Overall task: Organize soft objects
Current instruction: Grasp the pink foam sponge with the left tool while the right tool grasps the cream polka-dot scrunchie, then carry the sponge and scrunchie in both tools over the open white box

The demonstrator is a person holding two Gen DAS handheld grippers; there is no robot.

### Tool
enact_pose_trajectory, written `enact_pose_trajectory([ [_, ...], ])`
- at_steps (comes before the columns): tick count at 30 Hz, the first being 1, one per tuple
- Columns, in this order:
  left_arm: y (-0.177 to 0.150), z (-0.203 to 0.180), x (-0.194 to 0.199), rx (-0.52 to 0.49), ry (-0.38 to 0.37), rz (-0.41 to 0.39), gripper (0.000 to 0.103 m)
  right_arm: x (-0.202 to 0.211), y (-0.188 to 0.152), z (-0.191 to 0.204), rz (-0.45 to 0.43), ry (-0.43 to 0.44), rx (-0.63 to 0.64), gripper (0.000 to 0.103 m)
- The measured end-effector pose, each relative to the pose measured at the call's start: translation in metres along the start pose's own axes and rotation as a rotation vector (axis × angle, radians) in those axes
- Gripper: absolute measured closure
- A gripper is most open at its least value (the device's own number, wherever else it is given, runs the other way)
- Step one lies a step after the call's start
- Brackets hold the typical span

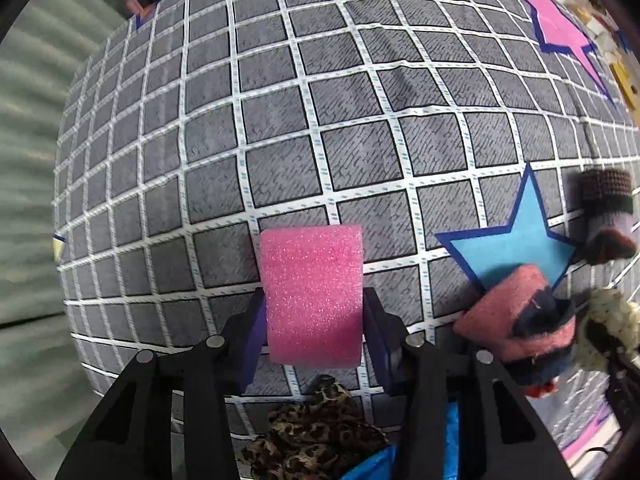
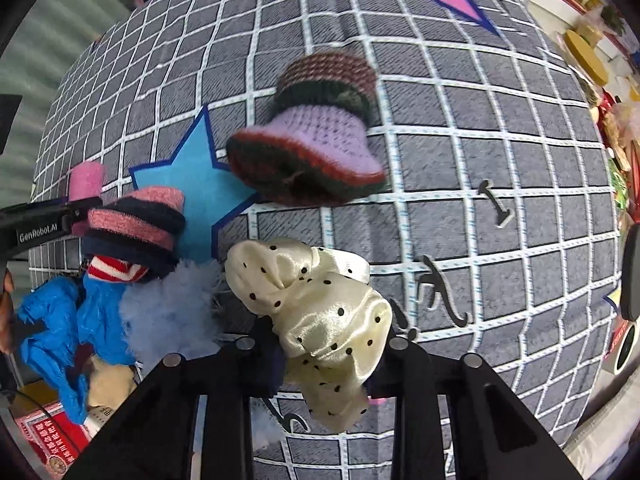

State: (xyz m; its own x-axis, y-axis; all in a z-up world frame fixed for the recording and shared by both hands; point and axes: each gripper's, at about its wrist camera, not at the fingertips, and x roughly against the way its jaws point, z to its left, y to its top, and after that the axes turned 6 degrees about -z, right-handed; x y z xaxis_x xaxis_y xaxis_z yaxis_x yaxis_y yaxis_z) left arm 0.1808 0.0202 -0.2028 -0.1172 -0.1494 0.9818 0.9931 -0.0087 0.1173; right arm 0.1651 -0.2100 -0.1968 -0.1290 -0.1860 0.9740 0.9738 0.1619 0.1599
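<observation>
A pink foam block (image 1: 314, 296) is clamped in the left gripper (image 1: 314, 320), a cream polka-dot satin scrunchie (image 2: 320, 320) in the right gripper (image 2: 324, 354), over grey cloth gridded in white (image 1: 280, 128). Beyond, shelf clutter (image 2: 592, 52) is blurred and cut off.

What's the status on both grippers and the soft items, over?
Left gripper shut on pink foam block, above the grid cloth. Right gripper shut on cream dotted scrunchie. Knit hat ahead, beside blue star.
</observation>
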Motion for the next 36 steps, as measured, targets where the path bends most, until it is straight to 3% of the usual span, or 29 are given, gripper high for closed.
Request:
enact_pose_trajectory([
  [12,0.004,-0.05,0.106,-0.041,-0.011,-0.159,0.054,0.06,-0.006,-0.011,-0.044,0.023,-0.014,0.073],
  [17,-0.021,-0.062,0.147,-0.08,-0.068,-0.196,0.054,0.084,-0.028,-0.021,-0.055,0.032,-0.015,0.073],
  [22,-0.053,-0.062,0.162,-0.114,-0.114,-0.198,0.054,0.104,-0.051,-0.025,-0.062,0.054,-0.022,0.073],
  [28,-0.097,-0.082,0.188,-0.152,-0.123,-0.223,0.054,0.118,-0.078,-0.025,-0.049,0.076,-0.007,0.073],
  [36,-0.158,-0.102,0.195,-0.13,-0.142,-0.183,0.054,0.131,-0.108,-0.02,-0.03,0.128,0.057,0.073],
])
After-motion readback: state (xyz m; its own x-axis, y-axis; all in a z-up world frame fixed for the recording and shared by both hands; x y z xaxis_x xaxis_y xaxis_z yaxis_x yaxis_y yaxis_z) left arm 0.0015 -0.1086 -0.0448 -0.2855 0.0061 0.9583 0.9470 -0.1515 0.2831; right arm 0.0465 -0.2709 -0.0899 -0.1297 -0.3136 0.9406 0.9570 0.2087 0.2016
